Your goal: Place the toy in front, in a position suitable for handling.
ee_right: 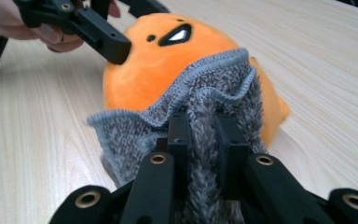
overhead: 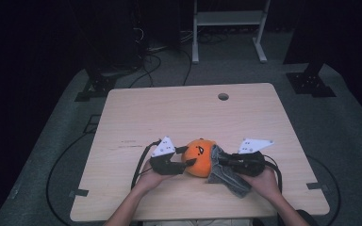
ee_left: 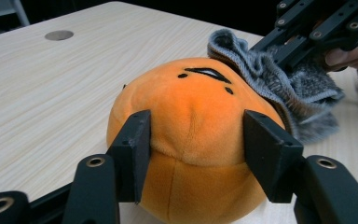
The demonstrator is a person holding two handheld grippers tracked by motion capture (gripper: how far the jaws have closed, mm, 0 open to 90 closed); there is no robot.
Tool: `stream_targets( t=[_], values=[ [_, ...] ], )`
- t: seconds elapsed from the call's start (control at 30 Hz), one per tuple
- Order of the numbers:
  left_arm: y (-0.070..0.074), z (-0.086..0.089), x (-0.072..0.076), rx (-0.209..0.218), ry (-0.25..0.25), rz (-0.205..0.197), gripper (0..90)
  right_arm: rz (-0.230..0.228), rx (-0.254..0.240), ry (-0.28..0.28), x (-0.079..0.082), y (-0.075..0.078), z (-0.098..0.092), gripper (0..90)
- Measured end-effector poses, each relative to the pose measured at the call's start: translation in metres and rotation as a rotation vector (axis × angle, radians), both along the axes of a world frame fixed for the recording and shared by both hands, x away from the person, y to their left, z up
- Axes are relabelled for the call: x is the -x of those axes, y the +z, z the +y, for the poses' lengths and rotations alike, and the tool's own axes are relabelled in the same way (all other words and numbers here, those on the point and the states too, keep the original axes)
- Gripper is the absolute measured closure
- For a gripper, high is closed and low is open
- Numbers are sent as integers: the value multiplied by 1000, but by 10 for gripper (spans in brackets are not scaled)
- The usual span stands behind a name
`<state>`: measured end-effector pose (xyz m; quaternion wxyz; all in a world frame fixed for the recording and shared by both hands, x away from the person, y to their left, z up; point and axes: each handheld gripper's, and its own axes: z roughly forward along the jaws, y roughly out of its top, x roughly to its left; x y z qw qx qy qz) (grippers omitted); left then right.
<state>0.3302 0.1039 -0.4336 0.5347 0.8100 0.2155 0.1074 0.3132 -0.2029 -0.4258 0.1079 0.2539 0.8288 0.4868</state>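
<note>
High view shows a light wood-grain tabletop (overhead: 179,113) with a round cable hole (overhead: 223,96) near its far edge, standing on grey carpet (overhead: 349,136) in a dark room; black cables (overhead: 146,66) and a white frame (overhead: 228,28) lie beyond. An orange plush toy (overhead: 199,157) sits near the front edge of the tabletop. The left gripper (ee_left: 193,156) has its fingers (ee_left: 133,154) clenched on the toy's sides. The right gripper (ee_right: 204,140) has its fingers (ee_right: 179,135) clamped on a grey fuzzy cloth (ee_right: 205,93), which drapes against the toy.
</note>
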Motion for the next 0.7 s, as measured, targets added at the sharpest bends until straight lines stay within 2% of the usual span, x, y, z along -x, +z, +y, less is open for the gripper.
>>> stream_targets(
  t=[0.1, 0.2, 0.27, 0.33, 0.4, 0.53, 0.57, 0.6, 0.63, 0.67, 0.7],
  values=[
    [1, -2, -1, 13, -11, 2, 461, -17, -64, 79, 9, 7, 11, 779],
    [3, -4, 1, -9, -17, -18, 469, -48, -40, 120, 11, 11, 31, 777],
    [1, -3, 1, -19, -15, -12, 474, -33, -29, 115, 5, 6, 33, 778],
    [-1, 0, 2, -17, -23, -10, 479, -8, -26, 91, -1, 3, 23, 779],
    [-2, -1, 2, -23, -35, -16, 482, -5, -11, 46, -3, 3, 12, 779],
    [-2, -1, 3, -30, -56, -27, 475, -42, -19, 18, -6, 13, 6, 779],
    [-2, 0, 4, -28, -48, -28, 449, -31, -13, 19, -9, 12, 7, 778],
    [-1, 1, 4, -19, -32, -27, 387, -17, 1, 19, -11, 10, 8, 778],
    [-1, 2, 3, -22, 5, -18, 287, -2, 4, 23, -14, 6, 8, 778],
    [-1, 2, 1, -22, 35, 3, 187, 6, -1, 24, -14, 3, 6, 779],
    [-3, 3, -2, -6, 46, 39, 138, 8, -10, 23, -14, 1, 4, 779]
  ],
)
